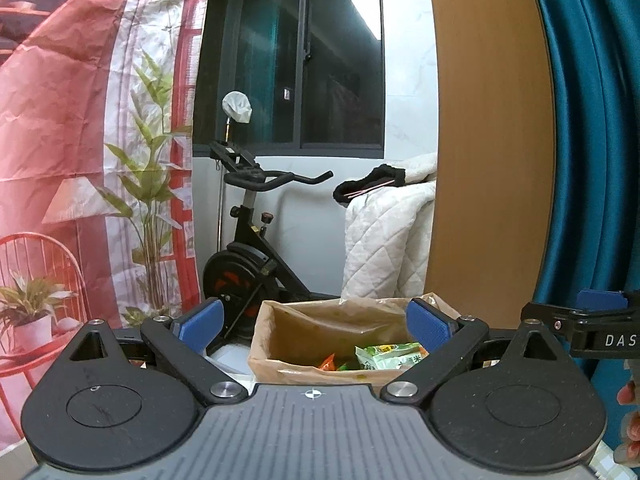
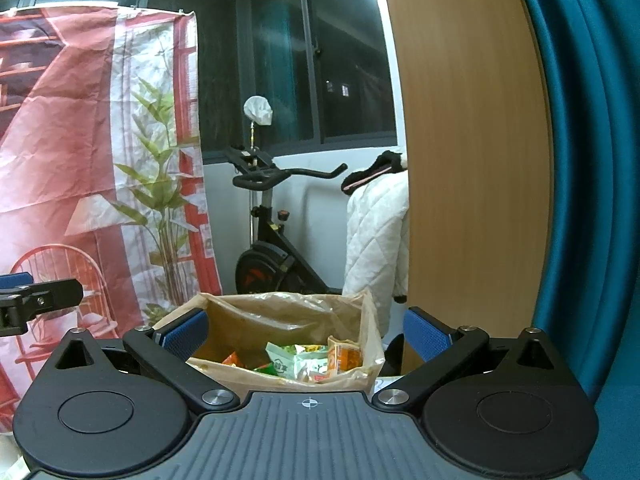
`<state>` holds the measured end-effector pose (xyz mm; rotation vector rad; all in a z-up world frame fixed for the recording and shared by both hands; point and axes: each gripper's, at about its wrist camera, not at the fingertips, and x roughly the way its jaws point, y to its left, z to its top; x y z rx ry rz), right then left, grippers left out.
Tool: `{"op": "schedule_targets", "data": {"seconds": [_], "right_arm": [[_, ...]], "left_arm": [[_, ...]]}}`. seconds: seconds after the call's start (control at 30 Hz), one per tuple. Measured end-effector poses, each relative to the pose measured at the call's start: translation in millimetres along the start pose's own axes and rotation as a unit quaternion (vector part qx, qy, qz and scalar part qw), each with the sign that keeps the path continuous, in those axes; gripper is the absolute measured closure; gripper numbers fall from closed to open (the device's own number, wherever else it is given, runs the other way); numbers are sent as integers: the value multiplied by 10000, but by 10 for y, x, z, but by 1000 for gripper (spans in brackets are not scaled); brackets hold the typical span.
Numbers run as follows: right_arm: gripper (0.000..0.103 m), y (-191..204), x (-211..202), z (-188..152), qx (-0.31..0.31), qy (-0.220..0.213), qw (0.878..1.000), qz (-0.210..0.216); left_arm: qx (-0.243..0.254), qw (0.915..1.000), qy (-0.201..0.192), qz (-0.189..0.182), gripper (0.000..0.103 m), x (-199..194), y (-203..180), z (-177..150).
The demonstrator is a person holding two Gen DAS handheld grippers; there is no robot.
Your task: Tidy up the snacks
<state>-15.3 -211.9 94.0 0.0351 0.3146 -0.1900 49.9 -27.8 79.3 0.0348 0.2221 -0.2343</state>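
A brown box lined with a clear bag (image 1: 280,320) (image 2: 224,316) stands straight ahead in both views. It holds several snack packets: a green and white one (image 1: 388,356) (image 2: 292,360) and orange ones (image 1: 327,363) (image 2: 344,358). My left gripper (image 1: 316,326) is open and empty, raised just in front of the box. My right gripper (image 2: 306,332) is open and empty, also in front of the box. The right gripper's finger shows at the right edge of the left wrist view (image 1: 600,302); the left gripper's finger shows at the left edge of the right wrist view (image 2: 24,292).
A black exercise bike (image 1: 244,256) (image 2: 272,248) stands behind the box. A white quilt (image 1: 384,236) (image 2: 376,232) hangs at right beside a wooden panel (image 1: 488,140) and teal curtain (image 1: 592,120). A red printed backdrop (image 1: 80,140) hangs at left.
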Motion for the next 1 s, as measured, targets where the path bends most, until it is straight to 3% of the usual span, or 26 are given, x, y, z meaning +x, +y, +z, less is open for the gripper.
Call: {"op": "schedule_targets", "data": {"seconds": [1.0], "right_arm": [[0, 32, 55, -6, -80, 112, 9998, 116]], "left_arm": [[-310, 9992, 223, 92, 4, -19, -3, -45]]}}
